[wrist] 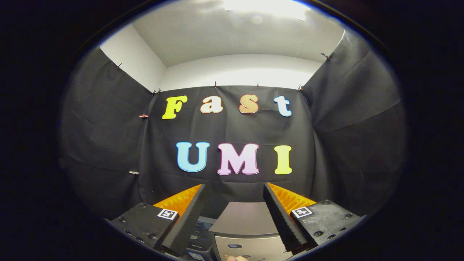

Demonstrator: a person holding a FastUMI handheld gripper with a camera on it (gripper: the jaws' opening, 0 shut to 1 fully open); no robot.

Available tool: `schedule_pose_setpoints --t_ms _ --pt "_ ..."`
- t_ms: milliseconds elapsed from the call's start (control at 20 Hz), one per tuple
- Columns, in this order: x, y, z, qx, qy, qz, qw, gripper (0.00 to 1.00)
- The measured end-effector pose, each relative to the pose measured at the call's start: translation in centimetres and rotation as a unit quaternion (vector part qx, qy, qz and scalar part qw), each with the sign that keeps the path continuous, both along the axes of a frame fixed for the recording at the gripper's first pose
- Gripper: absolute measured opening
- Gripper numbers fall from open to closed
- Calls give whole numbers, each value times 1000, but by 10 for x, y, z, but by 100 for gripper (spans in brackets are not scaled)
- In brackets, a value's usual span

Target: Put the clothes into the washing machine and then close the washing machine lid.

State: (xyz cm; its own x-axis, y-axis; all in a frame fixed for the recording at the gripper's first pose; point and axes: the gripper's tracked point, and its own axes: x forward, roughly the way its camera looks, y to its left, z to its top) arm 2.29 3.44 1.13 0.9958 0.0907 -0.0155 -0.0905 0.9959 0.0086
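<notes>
Spreading wide and holding nothing, the gripper (233, 188) has its fingers (185, 221) at the frame's bottom, either side of the washing machine (243, 224) just ahead and below them. Clothes unseen; the move likely goes downward. Booth wall (232, 127) stands beyond.

Grey washing machine (243, 221) top lies bare between the tongs (233, 190).

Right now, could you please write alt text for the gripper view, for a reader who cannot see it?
The claw is open and holds nothing, its two fingers spread wide. Between and below them sits a grey washing machine with its lid down, and black cloth walls stand beyond.
</notes>
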Motion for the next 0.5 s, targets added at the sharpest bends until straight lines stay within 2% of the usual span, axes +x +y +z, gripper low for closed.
schedule_pose_setpoints --t_ms 150,500 --pt "-4 -3 4 24 -3 -4 1000 98" --pt "-4 -16 -4 12 14 -15 1000 98"
